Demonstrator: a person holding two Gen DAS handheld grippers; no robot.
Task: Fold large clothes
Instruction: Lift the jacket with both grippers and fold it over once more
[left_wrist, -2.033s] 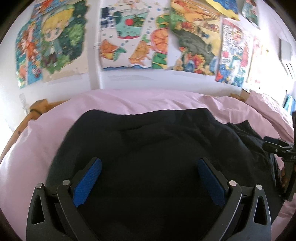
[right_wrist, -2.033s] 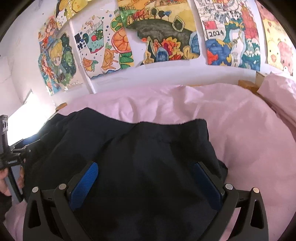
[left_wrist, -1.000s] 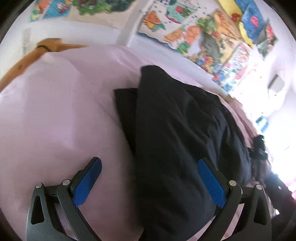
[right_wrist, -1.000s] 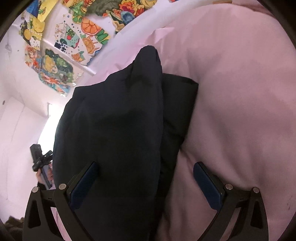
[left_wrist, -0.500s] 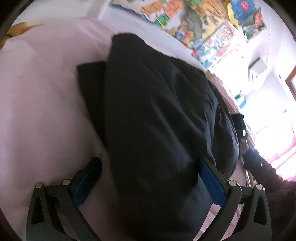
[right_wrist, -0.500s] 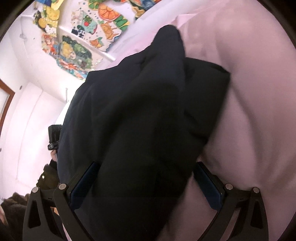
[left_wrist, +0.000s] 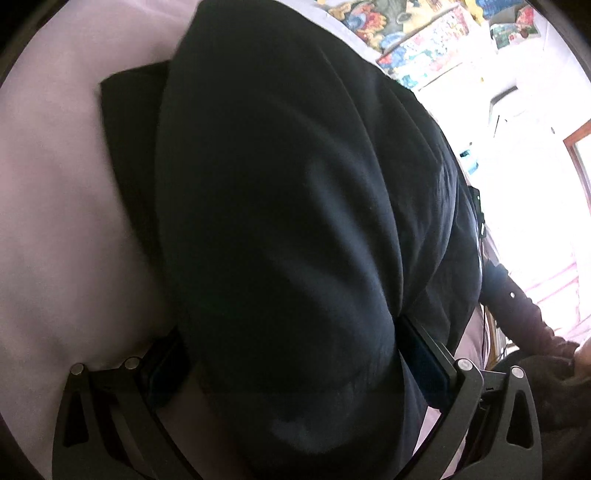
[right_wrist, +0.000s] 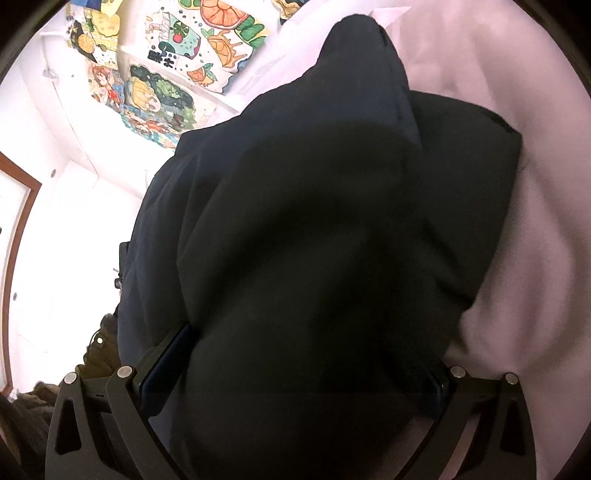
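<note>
A large black garment (left_wrist: 280, 206) lies folded in thick layers on a pink bedsheet (left_wrist: 55, 206). In the left wrist view it fills the frame, and my left gripper (left_wrist: 291, 362) is wide open with a bulge of the cloth between its blue pads (left_wrist: 424, 354). In the right wrist view the same garment (right_wrist: 317, 236) fills the frame, and my right gripper (right_wrist: 306, 369) is wide open with the cloth between its pads (right_wrist: 166, 365). Neither gripper is closed on the cloth.
Pink bedsheet (right_wrist: 535, 258) lies to the outer side of each view. Colourful posters (right_wrist: 177, 66) hang on the white wall behind the bed. The person's dark sleeve (left_wrist: 517, 302) shows at the right of the left wrist view.
Both grippers have tilted and moved in close to the garment's ends. The cloth now sits between the open pads of each and fills most of both views.
</note>
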